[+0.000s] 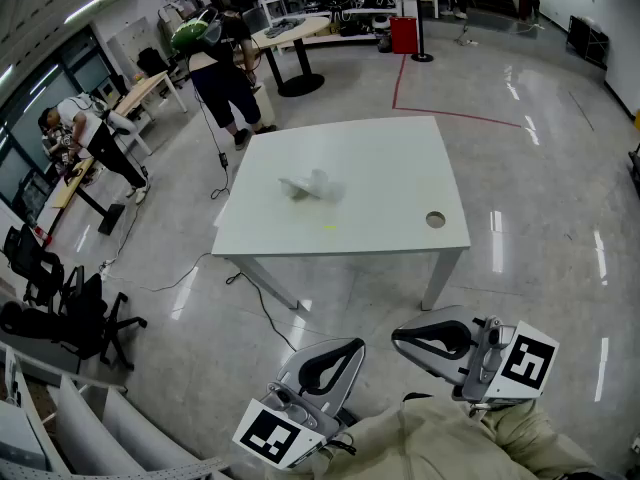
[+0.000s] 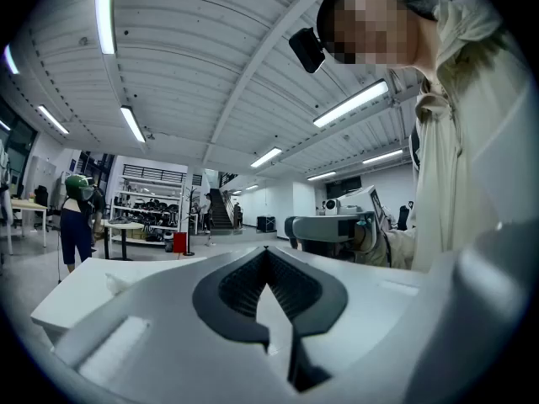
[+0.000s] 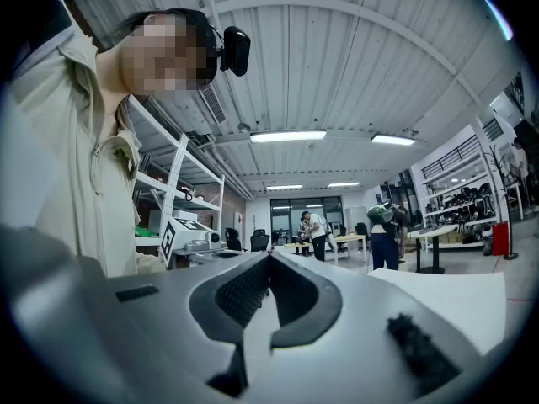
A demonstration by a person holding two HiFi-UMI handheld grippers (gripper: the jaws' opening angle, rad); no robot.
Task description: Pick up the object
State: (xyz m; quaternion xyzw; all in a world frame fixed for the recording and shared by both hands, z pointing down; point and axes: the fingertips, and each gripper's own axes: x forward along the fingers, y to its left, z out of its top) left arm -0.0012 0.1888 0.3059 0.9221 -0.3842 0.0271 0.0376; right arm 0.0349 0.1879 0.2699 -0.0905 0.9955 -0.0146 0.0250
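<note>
Short of the table [image 1: 390, 168], left gripper [image 1: 328, 364] and right gripper [image 1: 436, 340] have fingers closed (both empty)

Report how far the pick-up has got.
Done: nothing yet. The pale crumpled object lies untouched on the white table. In hand: nothing. The left hand-held gripper and right hand-held gripper are both shut and empty, held well short of the table. Left: approach the table, open a gripper, close it on the object and lift.
</note>
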